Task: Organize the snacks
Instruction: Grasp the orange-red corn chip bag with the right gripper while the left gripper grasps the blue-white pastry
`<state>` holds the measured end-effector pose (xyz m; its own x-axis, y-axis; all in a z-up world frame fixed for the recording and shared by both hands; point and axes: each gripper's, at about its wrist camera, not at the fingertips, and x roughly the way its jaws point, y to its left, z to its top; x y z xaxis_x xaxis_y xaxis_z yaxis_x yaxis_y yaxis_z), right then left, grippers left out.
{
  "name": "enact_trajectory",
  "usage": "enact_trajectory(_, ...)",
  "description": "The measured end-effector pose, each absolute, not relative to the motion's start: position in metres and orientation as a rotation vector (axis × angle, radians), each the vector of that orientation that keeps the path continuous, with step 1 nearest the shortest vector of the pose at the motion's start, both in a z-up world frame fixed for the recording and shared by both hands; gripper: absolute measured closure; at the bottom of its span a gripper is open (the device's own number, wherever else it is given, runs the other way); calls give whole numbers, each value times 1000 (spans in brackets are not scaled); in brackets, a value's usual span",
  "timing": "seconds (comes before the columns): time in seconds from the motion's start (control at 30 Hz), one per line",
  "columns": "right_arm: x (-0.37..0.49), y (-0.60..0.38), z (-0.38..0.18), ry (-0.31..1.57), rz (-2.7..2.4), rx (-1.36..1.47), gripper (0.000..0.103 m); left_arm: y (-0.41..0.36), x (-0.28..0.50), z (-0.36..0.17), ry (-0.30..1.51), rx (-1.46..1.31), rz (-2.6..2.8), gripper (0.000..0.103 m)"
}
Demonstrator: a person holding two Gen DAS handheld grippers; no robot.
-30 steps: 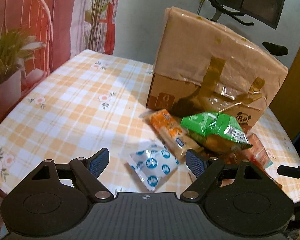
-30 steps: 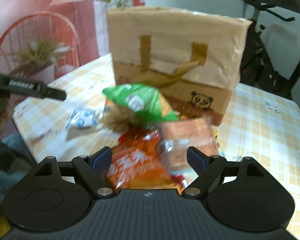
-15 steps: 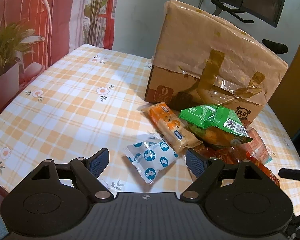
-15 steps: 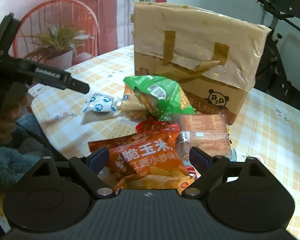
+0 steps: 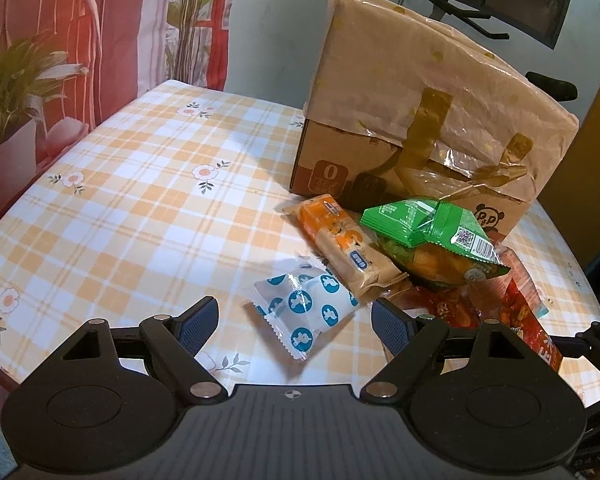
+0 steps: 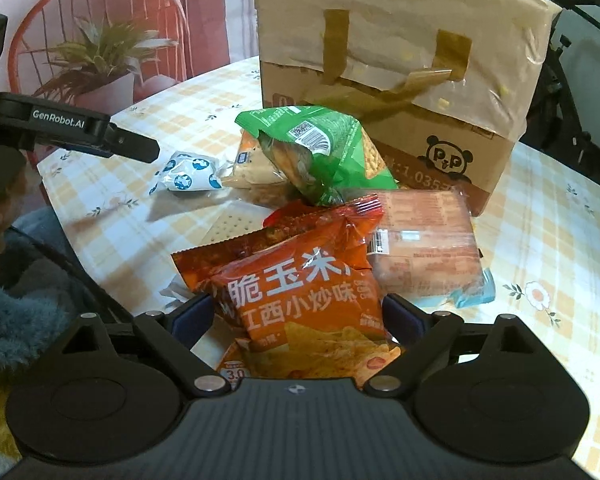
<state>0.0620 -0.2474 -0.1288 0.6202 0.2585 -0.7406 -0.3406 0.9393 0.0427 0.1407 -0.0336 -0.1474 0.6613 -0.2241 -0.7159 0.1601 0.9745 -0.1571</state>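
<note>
Both grippers hang spread over a snack pile at the foot of a taped cardboard box (image 5: 432, 120). The left gripper (image 5: 294, 322) frames a white blue-dotted packet (image 5: 304, 306), untouched; the right gripper (image 6: 298, 318), its jaws just widened, brackets an orange chip bag (image 6: 300, 300) without clearly pressing it. Sorting looks barely begun — nothing set apart. Counted against the box: one green bag (image 6: 320, 152), one orange biscuit bar (image 5: 346, 248), one clear-wrapped cracker pack (image 6: 424, 244), one dotted packet, at least two orange-red bags — others may hide beneath.

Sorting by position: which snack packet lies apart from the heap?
The white packet with blue dots; it lies alone on the tablecloth, while the others overlap.
</note>
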Motion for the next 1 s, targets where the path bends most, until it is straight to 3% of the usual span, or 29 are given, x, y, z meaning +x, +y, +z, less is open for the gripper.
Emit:
enact_trajectory(0.2,60,-253,-120,816,376,-56,29,-33,142,-149,826,-85,-220,18)
enact_trajectory(0.57,65,-272,-83,613,275,22,29,-36,148,-157,850,-73,-213,18)
enact_trajectory(1.0,93,-281,-90,599,163,104,29,-38,187,-161,825,13,-270,18)
